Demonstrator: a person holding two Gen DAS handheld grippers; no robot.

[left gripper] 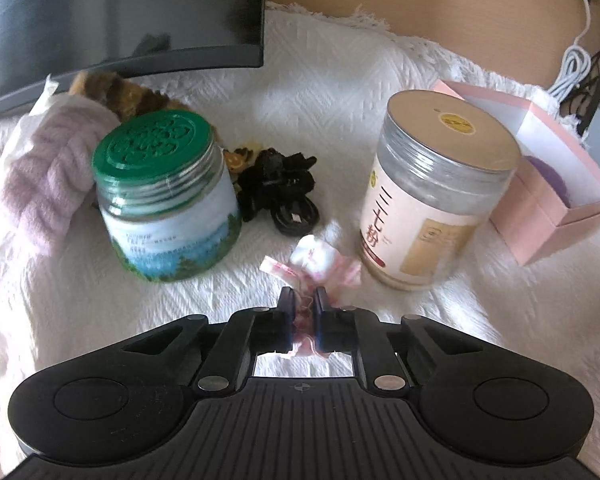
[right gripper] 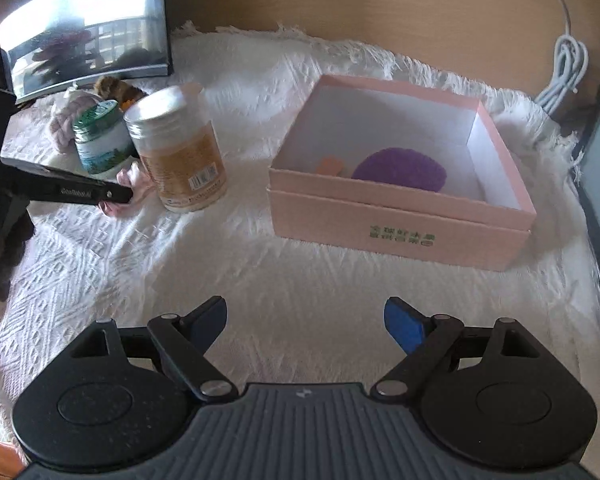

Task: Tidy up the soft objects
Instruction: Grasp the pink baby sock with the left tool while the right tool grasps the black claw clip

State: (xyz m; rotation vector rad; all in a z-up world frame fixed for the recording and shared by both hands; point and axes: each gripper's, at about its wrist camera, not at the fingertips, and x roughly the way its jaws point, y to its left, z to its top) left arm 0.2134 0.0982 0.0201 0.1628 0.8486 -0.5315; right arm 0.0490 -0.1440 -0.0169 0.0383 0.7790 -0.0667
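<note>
My left gripper (left gripper: 303, 300) is shut on a crumpled pink-and-white fabric piece (left gripper: 316, 260) that lies on the white bedspread between two jars. In the right wrist view this fabric (right gripper: 126, 180) shows beside the tan-lidded jar. A lilac knitted item (left gripper: 48, 160), a brown striped plush (left gripper: 112, 92) and a black ruffled scrunchie (left gripper: 276, 172) lie behind the green-lidded jar. The open pink box (right gripper: 400, 216) holds a purple pompom (right gripper: 400, 168) and a small orange piece (right gripper: 329, 166). My right gripper (right gripper: 304, 320) stands open over bare bedspread in front of the box, with nothing between its fingers.
A green-lidded glass jar (left gripper: 164, 196) and a tan-lidded plastic jar (left gripper: 432, 200) stand either side of the fabric. A dark monitor (left gripper: 120, 12) sits at the back left. A coiled white cable (right gripper: 560, 76) lies behind the box. A black cord (left gripper: 296, 216) lies near the scrunchie.
</note>
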